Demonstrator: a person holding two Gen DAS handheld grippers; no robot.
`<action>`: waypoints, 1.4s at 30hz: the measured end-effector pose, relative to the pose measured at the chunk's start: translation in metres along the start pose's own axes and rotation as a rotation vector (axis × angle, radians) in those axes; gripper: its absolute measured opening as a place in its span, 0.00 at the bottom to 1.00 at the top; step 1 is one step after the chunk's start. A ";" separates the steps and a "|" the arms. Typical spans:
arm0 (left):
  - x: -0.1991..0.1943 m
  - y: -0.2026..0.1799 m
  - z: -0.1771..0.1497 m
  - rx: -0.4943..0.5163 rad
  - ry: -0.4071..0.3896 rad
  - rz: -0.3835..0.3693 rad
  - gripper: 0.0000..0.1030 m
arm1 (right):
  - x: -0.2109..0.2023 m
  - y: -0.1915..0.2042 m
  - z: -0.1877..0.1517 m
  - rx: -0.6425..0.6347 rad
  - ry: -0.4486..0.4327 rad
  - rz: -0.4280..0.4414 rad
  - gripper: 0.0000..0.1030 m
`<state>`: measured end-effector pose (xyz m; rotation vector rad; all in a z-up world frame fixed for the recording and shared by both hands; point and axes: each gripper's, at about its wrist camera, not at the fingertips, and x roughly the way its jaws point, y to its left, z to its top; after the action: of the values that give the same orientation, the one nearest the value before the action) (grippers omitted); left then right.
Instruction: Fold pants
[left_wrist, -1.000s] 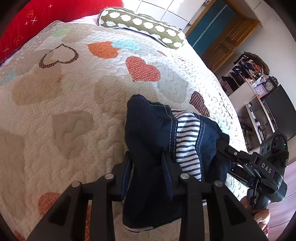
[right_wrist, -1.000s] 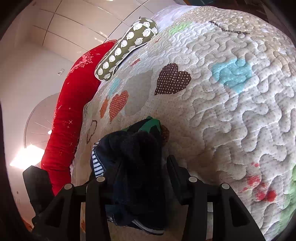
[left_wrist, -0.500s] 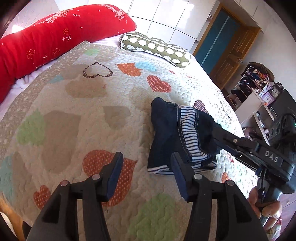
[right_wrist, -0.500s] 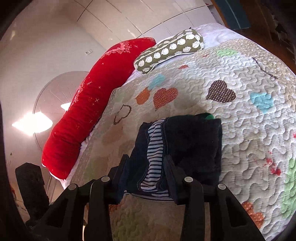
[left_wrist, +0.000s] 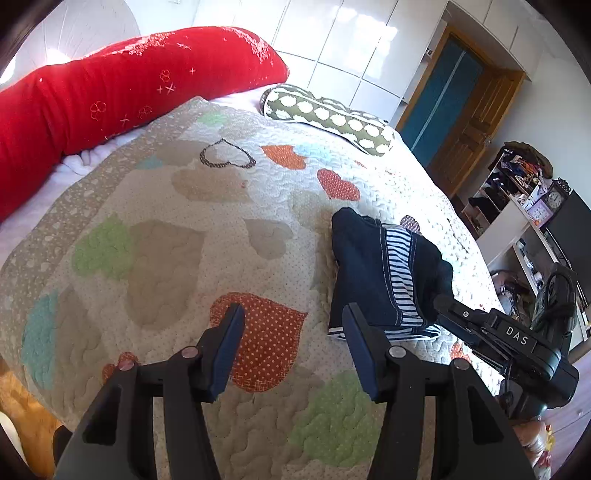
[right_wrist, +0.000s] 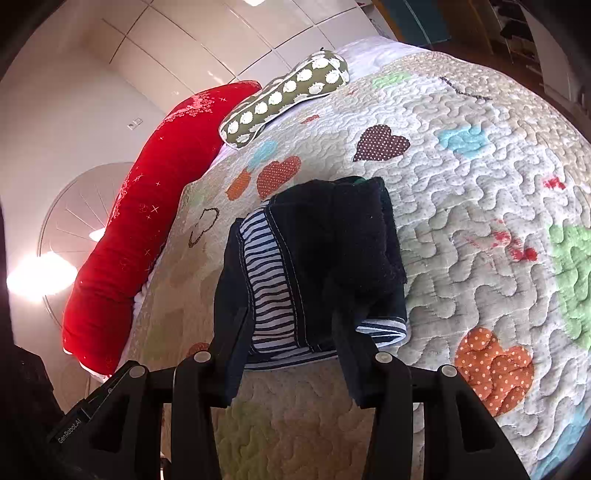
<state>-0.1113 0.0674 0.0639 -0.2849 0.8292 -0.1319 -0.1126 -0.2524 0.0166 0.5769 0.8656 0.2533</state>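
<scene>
Left gripper (left_wrist: 291, 325) withdrawn, pants (left_wrist: 380, 273) folded on quilt (left_wrist: 147, 258)

both claws are matte black with dark blue pads and silver screws; right claw (left_wrist: 517, 343) lettered "das".

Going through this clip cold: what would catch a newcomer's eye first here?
Probably the long red pillow along the head of the bed, vivid against the pale heart-patterned quilt. Next, the dark folded pants with a striped lining, lying on the quilt just ahead of the right gripper, while the left gripper hangs open beside them.
</scene>
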 end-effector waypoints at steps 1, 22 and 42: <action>-0.006 -0.002 0.000 0.005 -0.018 0.009 0.54 | -0.002 0.004 -0.002 -0.014 -0.006 -0.008 0.48; -0.123 -0.093 -0.044 0.296 -0.401 0.260 1.00 | -0.095 0.018 -0.066 -0.195 -0.130 -0.222 0.60; -0.058 -0.082 -0.067 0.275 -0.096 0.193 1.00 | -0.076 0.018 -0.086 -0.278 -0.055 -0.399 0.65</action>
<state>-0.2006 -0.0110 0.0869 0.0476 0.7292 -0.0493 -0.2267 -0.2385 0.0327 0.1448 0.8555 -0.0069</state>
